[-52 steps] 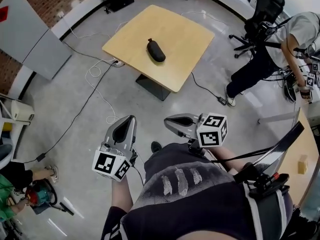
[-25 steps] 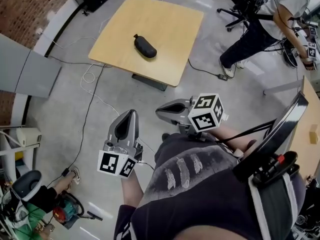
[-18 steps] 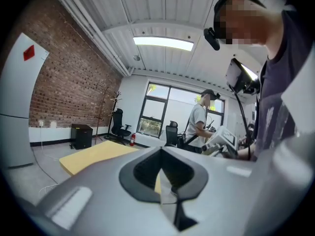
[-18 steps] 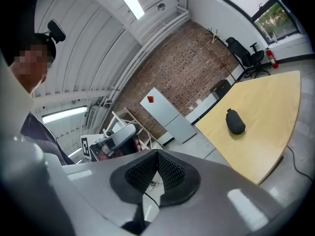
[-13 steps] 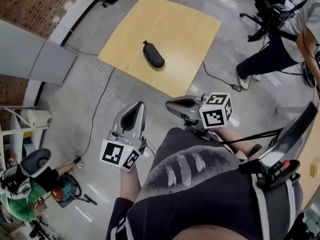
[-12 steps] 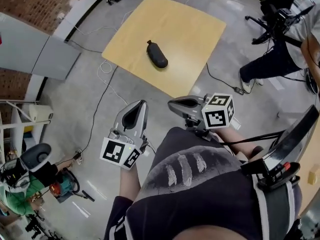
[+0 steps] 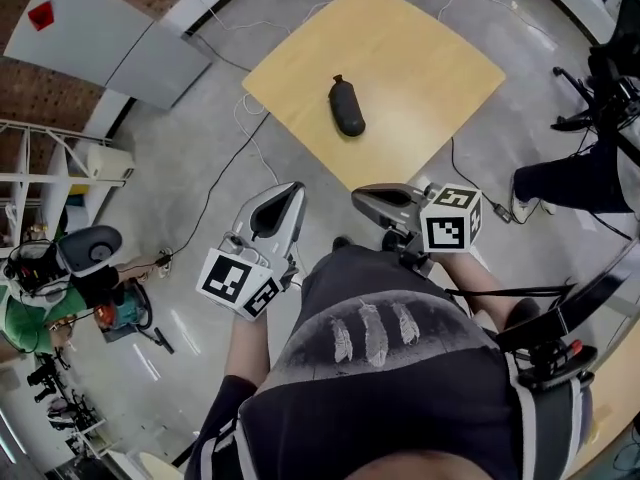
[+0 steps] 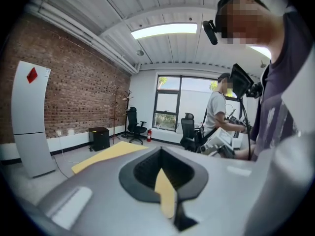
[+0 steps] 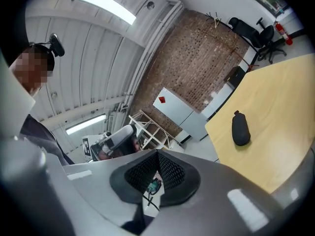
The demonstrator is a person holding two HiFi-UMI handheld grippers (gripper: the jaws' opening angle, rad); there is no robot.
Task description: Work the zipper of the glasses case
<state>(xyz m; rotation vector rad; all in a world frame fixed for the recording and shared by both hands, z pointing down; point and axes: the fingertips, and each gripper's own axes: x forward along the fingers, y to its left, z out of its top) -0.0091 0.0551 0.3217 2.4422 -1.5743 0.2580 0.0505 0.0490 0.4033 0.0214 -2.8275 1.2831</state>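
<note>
A black glasses case (image 7: 347, 107) lies on the light wooden table (image 7: 440, 48), well ahead of both grippers. It shows in the right gripper view as a dark pouch (image 9: 240, 129) on the table (image 9: 275, 112). My left gripper (image 7: 283, 200) is held close to the body, jaws shut and empty. Beside it my right gripper (image 7: 364, 199) is also shut with nothing in it. In the left gripper view only the table's (image 8: 106, 155) edge shows past the shut left gripper (image 8: 162, 173). Both stand off the table, over the floor.
Cables (image 7: 215, 183) trail on the grey floor left of the table. A grey panel (image 7: 110, 33) leans by the brick wall. A seated person (image 7: 45, 308) is at the left, another person's legs (image 7: 580, 183) at the right near an office chair (image 7: 615, 88).
The head view has swung: table and case now sit further right and nearer the top. Both grippers stay shut and close to the body, shifted slightly right.
</note>
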